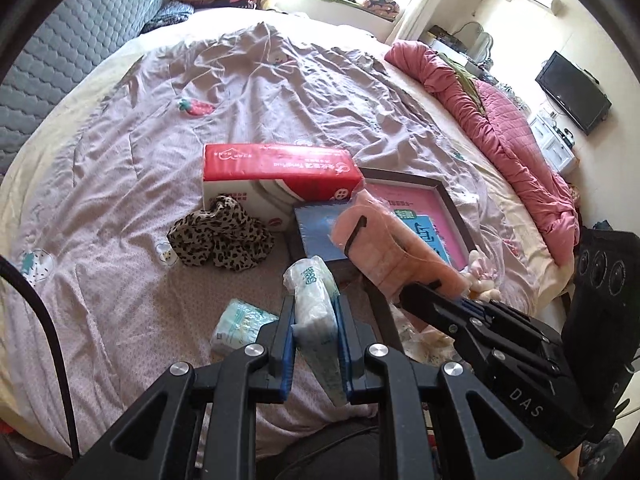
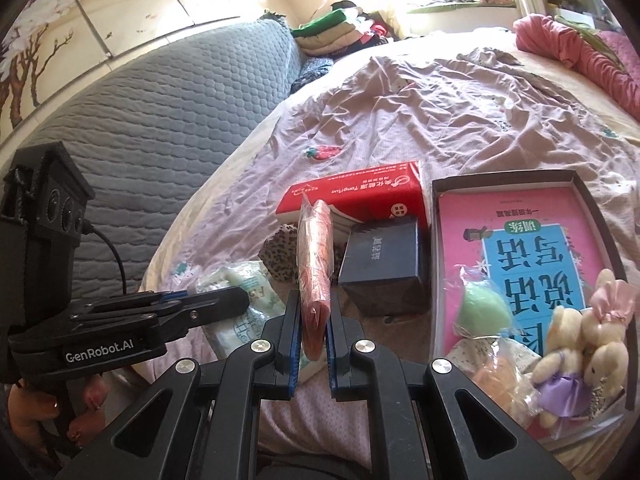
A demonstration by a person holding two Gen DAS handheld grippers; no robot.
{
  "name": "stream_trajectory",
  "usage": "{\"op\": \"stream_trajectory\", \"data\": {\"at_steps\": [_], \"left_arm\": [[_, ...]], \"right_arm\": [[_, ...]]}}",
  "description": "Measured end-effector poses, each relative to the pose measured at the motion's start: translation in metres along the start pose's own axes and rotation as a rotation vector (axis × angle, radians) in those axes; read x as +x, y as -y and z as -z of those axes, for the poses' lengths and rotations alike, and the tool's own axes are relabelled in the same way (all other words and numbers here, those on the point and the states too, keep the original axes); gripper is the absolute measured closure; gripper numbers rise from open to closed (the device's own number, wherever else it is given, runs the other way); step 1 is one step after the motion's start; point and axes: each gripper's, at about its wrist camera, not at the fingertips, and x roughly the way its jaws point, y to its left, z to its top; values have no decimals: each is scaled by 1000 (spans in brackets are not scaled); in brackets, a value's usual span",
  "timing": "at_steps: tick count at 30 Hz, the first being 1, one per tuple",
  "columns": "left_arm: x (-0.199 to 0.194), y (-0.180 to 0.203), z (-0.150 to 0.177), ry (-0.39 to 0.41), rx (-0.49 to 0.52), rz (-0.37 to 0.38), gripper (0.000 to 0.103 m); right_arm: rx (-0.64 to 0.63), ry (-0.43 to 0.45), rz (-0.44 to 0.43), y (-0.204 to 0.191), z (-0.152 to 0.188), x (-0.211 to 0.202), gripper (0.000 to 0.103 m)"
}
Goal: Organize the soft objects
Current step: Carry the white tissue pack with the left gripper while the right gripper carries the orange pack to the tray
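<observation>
My left gripper is shut on a white tissue pack, held upright above the bed. My right gripper is shut on a flat pink-orange packet in clear wrap; the same packet shows in the left wrist view with the right gripper clamped on its lower end. Another tissue pack lies on the sheet below. A leopard-print cloth sits beside a red tissue box. Plush rabbits and a green sponge lie in the dark-rimmed box lid.
A dark navy box stands next to the red tissue box. A pink booklet lines the lid. A rolled pink quilt runs along the bed's right side. Folded clothes pile at the grey headboard.
</observation>
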Motion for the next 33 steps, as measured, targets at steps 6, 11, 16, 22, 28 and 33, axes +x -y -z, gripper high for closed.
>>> {"op": "stream_trajectory", "data": {"at_steps": [6,11,16,22,28,33], "left_arm": [[-11,16,4,16,37,-4,85],[-22,30,4,34,59,-2,85],[-31,43,3,53,85,-13,85],[-39,58,3,71,105,-13,85],[-50,71,4,93,122,-24,85],[-56,81,4,106,137,-29,85]], "right_arm": [[-5,32,2,-1,-2,-16,92],[-13,50,10,-2,-2,-27,92],[-9,69,12,0,-2,-38,92],[-23,104,30,3,-3,-58,92],[-25,150,36,9,-6,-82,92],[2,188,39,19,-9,-101,92]]}}
